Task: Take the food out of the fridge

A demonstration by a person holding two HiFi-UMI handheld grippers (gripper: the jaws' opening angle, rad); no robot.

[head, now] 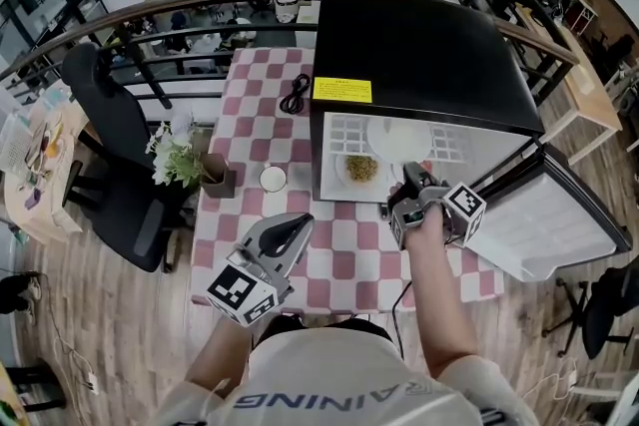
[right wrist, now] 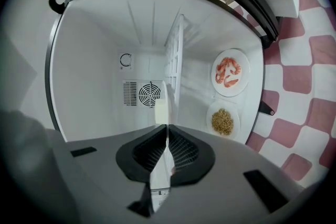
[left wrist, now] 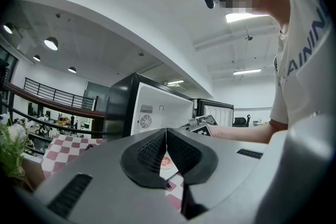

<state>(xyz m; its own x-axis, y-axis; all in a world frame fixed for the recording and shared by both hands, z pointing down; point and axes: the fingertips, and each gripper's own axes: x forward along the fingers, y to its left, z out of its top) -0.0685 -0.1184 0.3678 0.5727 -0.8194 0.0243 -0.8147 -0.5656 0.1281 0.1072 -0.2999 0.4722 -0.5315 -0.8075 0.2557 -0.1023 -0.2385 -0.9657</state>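
Plate (right wrist: 162,105), seemingly in right gripper (right wrist: 167,129)

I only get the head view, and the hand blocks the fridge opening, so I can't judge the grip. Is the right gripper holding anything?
Observer: Yes. The right gripper is shut on the thin rim of a white plate, seen edge-on.
Operator: I see one plate of grains. Any other food?
Observer: A plate of shrimp lies beside it on the floor of the fridge.
Operator: And the left gripper?
Observer: It is shut with nothing between its jaws.
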